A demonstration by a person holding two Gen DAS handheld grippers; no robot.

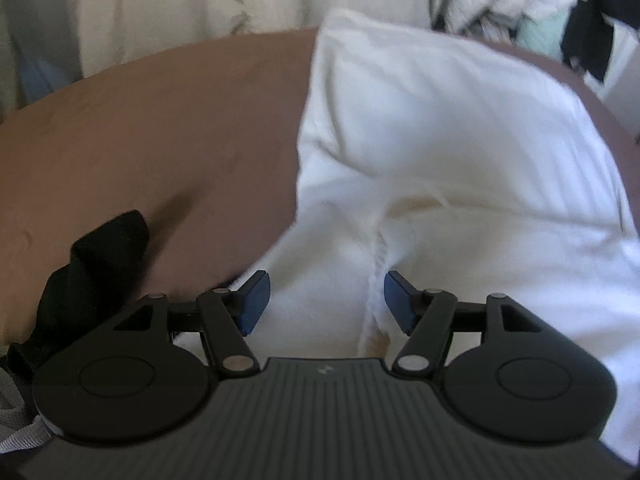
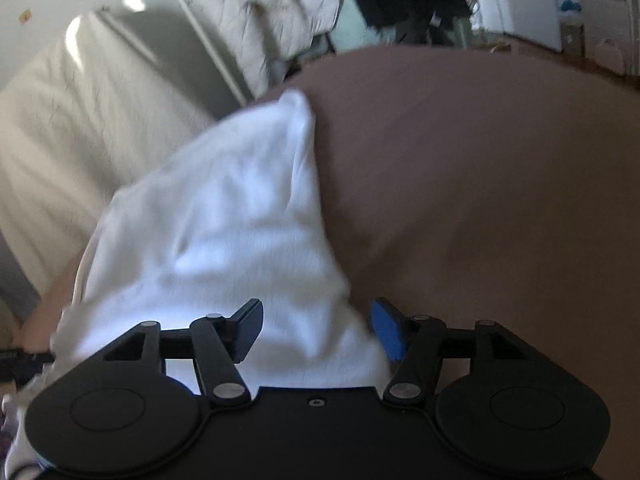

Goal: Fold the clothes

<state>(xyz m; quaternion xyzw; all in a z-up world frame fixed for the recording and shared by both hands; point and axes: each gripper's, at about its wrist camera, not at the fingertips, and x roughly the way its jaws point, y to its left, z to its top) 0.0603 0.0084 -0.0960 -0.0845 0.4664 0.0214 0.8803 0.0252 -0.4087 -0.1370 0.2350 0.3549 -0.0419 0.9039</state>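
A white garment lies rumpled on the brown surface, and a stitched seam runs toward me. My left gripper hovers open over the near part of the cloth, with that seam between its blue pads, which do not press on it. In the right wrist view the same white garment is bunched up, blurred, with a peak pointing away. My right gripper stands open, its jaws straddling the garment's near right edge.
A black piece of clothing lies at the left beside my left gripper, with grey fabric under it. Pale bedding and a heap of light and dark clothes lie beyond the brown surface.
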